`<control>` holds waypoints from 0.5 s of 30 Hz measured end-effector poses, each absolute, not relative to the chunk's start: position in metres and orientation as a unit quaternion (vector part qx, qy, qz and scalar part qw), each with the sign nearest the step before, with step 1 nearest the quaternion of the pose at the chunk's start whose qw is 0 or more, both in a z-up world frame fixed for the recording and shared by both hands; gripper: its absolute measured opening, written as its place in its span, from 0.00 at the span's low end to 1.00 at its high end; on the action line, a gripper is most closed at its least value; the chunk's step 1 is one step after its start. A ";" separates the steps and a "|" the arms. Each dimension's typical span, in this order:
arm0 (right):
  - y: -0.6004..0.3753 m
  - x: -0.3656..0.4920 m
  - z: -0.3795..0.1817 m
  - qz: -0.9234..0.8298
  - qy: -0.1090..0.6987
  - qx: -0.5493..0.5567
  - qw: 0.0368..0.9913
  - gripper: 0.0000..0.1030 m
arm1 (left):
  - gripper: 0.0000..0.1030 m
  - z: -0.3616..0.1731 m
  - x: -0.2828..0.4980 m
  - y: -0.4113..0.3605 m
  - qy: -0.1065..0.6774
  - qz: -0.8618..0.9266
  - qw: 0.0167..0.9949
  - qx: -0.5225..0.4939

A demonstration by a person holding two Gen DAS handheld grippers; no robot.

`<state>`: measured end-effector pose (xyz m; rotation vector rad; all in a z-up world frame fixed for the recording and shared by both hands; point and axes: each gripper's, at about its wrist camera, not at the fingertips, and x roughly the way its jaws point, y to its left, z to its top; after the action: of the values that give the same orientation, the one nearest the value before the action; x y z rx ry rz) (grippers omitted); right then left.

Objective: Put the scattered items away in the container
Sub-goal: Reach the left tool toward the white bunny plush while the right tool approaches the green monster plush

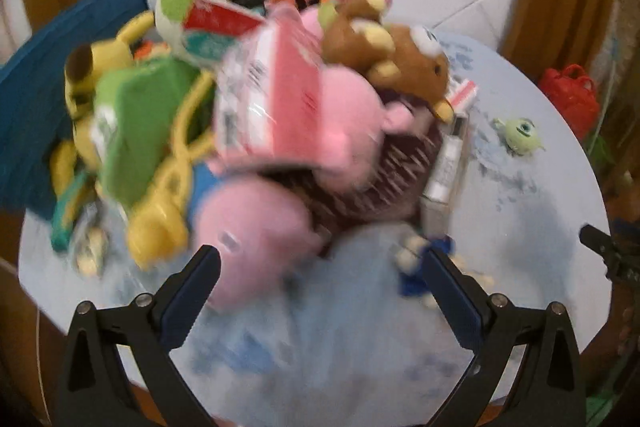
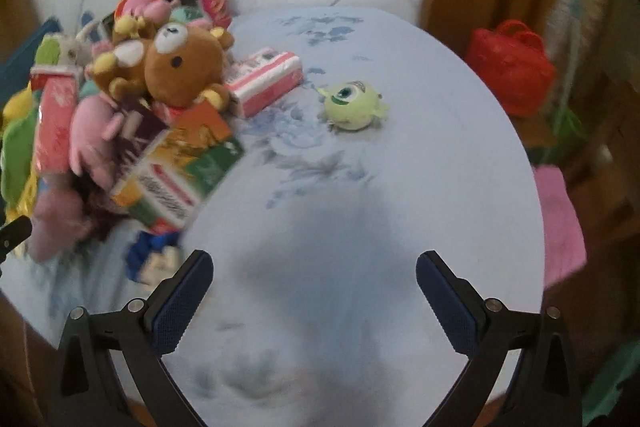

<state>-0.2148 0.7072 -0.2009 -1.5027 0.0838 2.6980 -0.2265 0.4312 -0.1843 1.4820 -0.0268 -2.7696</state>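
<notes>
On the round table with its pale blue flowered cloth [image 2: 360,187], the dark woven basket [image 1: 372,187] already overflows — a brown bear plush [image 2: 180,63] rides the top of the heap, a pink plush [image 1: 256,227] spills over the near edge, and cartons lean against its side. Both tools are empty: the left gripper [image 1: 320,283] hovers in front of the heap with its jaws spread wide, and the right gripper [image 2: 314,287] hangs over bare cloth, just as wide, holding nothing. The work looks late in its course, between one drop and the next pick. The clearest stray is the small green one-eyed plush [image 2: 352,103], alone on the cloth well apart from the basket, with a pink-and-white box [image 2: 268,83] just beside the heap. The next move likely falls to the right gripper — reach forward, straddle the soft toy, close gently. Placing it atop so full a pile may set things sliding.
</notes>
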 end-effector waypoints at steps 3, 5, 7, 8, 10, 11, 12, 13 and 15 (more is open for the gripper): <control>0.735 -0.226 -0.209 0.864 0.013 -0.502 -0.007 1.00 | 1.00 -0.195 -0.216 0.457 0.003 -0.869 0.025 0.494; 0.747 -0.233 -0.212 0.858 0.008 -0.512 -0.022 1.00 | 1.00 -0.202 -0.211 0.471 0.012 -0.860 0.036 0.508; 0.753 -0.240 -0.212 0.857 0.003 -0.514 -0.034 1.00 | 1.00 -0.207 -0.210 0.479 0.012 -0.856 0.046 0.514; 0.757 -0.243 -0.212 0.857 0.000 -0.514 -0.041 1.00 | 1.00 -0.211 -0.210 0.483 0.012 -0.856 0.052 0.515; 0.762 -0.247 -0.210 0.859 -0.001 -0.510 -0.044 1.00 | 1.00 -0.216 -0.211 0.490 0.018 -0.855 0.058 0.515; 0.764 -0.248 -0.211 0.859 0.000 -0.511 -0.044 1.00 | 1.00 -0.218 -0.211 0.493 0.023 -0.854 0.061 0.516; 0.767 -0.250 -0.212 0.858 0.002 -0.512 -0.050 1.00 | 0.99 -0.222 -0.211 0.496 0.030 -0.852 0.067 0.519; 0.769 -0.253 -0.213 0.856 -0.003 -0.513 -0.056 1.00 | 0.99 -0.225 -0.213 0.500 0.030 -0.848 0.070 0.524; 0.775 -0.260 -0.217 0.853 -0.013 -0.518 -0.062 1.00 | 1.00 -0.230 -0.216 0.509 0.032 -0.842 0.076 0.533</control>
<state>-0.2598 0.7750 -0.2165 -1.6947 -0.0419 2.7921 -0.2157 0.5090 -0.2297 1.5985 0.0953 -2.5251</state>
